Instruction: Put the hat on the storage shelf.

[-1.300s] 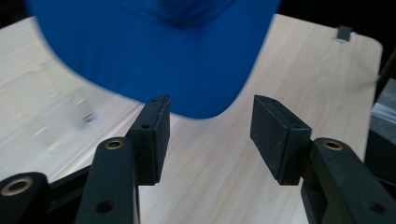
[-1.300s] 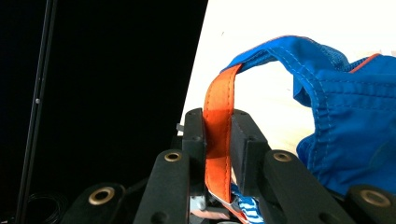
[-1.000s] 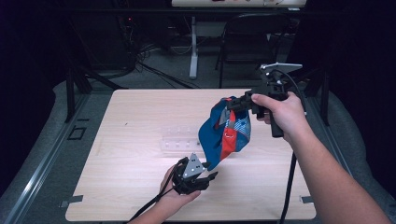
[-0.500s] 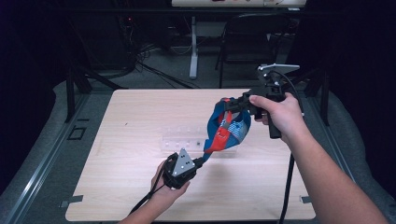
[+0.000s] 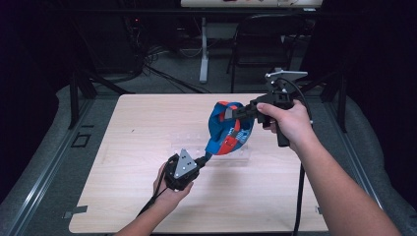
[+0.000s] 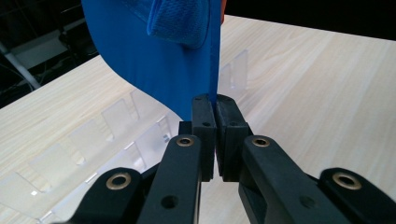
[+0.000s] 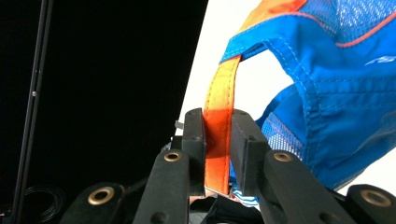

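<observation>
Blue/orange cap (image 5: 228,130) | no legible text | L gripper (image 6: 215,116) jaws clamp brim | R gripper (image 7: 218,130) jaws clamp orange strap (image 7: 222,100)

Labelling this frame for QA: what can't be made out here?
- Blue bag, high view: its far side faces away; its shape is bunched, type unclear.
- Clear plastic rack, left gripper view: the left tool covers its near end.
- Orange strap, right gripper view: its lower end is hidden between the right tool pads.
</observation>
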